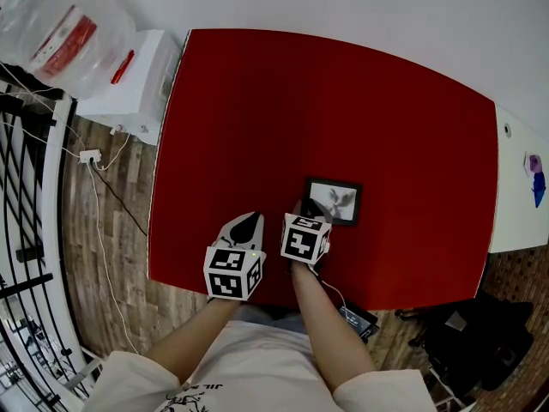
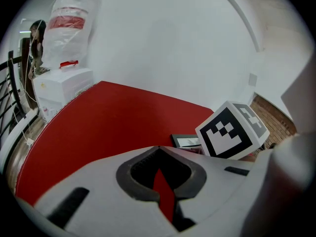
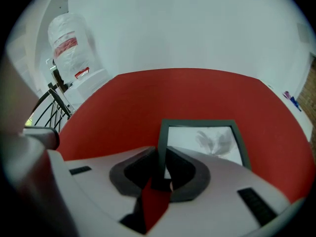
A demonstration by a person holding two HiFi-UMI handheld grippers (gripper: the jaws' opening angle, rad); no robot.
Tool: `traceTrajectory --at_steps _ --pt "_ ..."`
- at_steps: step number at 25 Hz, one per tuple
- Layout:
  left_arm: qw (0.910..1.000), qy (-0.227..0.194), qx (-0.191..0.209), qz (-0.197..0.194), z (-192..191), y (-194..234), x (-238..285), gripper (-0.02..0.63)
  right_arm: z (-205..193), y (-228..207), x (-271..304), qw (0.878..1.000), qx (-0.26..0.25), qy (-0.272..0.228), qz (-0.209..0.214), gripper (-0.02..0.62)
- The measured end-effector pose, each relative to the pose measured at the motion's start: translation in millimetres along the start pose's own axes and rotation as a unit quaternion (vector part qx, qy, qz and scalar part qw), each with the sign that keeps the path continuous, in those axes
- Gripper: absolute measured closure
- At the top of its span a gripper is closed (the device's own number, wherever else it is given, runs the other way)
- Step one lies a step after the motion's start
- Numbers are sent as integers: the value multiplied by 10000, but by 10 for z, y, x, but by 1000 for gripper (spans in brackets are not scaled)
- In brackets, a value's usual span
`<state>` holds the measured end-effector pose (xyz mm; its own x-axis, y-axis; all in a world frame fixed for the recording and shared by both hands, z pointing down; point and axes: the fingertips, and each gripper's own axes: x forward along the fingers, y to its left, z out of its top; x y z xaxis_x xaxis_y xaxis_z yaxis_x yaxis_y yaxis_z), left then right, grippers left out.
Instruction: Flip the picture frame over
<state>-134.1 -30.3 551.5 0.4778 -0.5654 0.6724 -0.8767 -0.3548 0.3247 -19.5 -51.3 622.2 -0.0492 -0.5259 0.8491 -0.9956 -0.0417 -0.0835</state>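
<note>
The picture frame [image 1: 333, 202] is a small rectangle with a thin black border and a pale grey print inside, some kind of leafy or feathery shape. It's lying flat, picture side up, on the red surface [image 1: 257, 101], close to the near edge and a bit right of the middle, long sides running across. Its left border sits right between the jaws of the right hand-held gripper [image 3: 162, 154], and they look pressed onto it from both sides.
</note>
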Motion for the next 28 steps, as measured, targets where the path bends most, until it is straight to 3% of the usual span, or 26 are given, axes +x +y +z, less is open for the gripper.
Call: traceTrajectory --at_steps 9,15,28 --pt "10000 1 -10 35 -15 12 -17 601 21 -12 -37 9996 242 -76 76 529" --pt "10000 -13 -2 39 -25 -22 -32 600 158 71 -217 9961 624 -236 573 531" --pt "10000 56 14 -31 -105 -156 -14 600 465 167 -685 9610 1855 -559 1972 531"
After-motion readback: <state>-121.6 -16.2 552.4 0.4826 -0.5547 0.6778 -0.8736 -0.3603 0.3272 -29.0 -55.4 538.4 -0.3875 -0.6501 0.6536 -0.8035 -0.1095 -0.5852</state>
